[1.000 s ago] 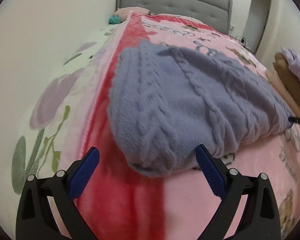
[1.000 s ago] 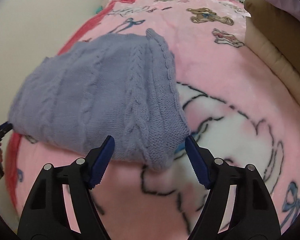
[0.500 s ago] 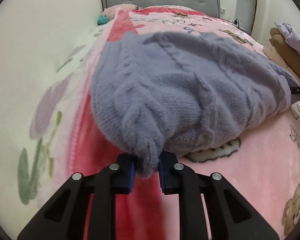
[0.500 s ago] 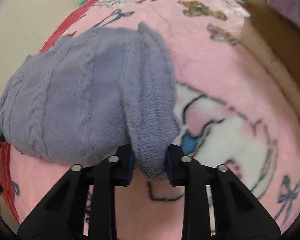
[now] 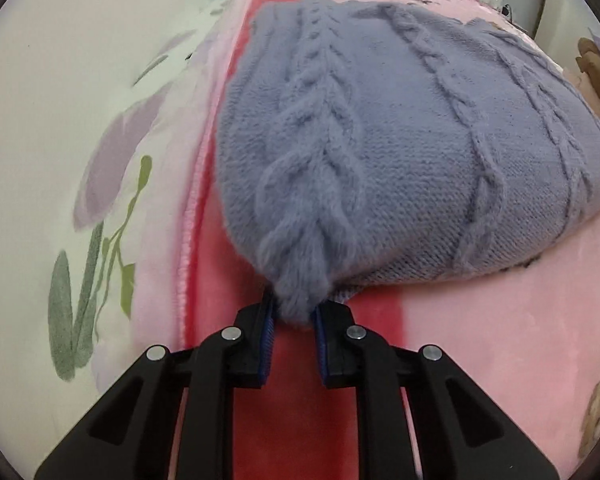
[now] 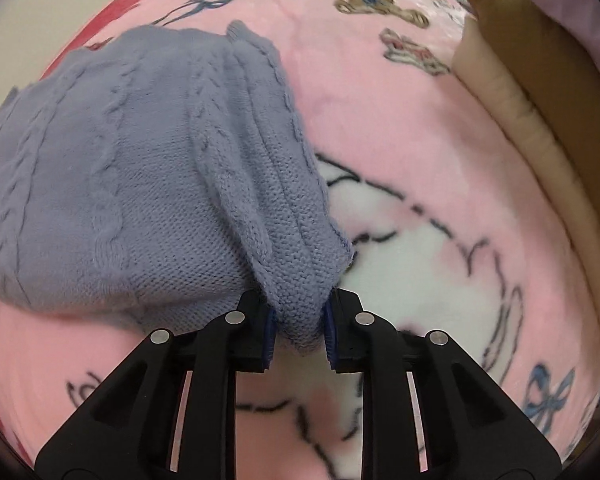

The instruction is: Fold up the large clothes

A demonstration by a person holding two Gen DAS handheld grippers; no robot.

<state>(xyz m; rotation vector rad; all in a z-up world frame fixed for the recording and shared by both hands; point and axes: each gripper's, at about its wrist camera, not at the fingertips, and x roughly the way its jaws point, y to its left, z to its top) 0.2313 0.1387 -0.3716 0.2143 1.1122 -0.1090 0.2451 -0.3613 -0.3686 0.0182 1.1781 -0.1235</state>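
A lavender cable-knit sweater [image 5: 400, 132] is pinched at two near corners on a pink cartoon-print blanket [image 6: 420, 208].

One corner is clamped between the blue pads of the left gripper [image 5: 294, 326], near the blanket's red border; the other, ribbed corner is clamped by the right gripper [image 6: 299, 338]. Tan folded bedding [image 6: 540, 120] is seen at the right edge.

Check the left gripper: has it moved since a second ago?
Yes. The left gripper closed in on the sweater and clamped its near corner; the grey headboard, earlier in full view, is now nearly out of frame.
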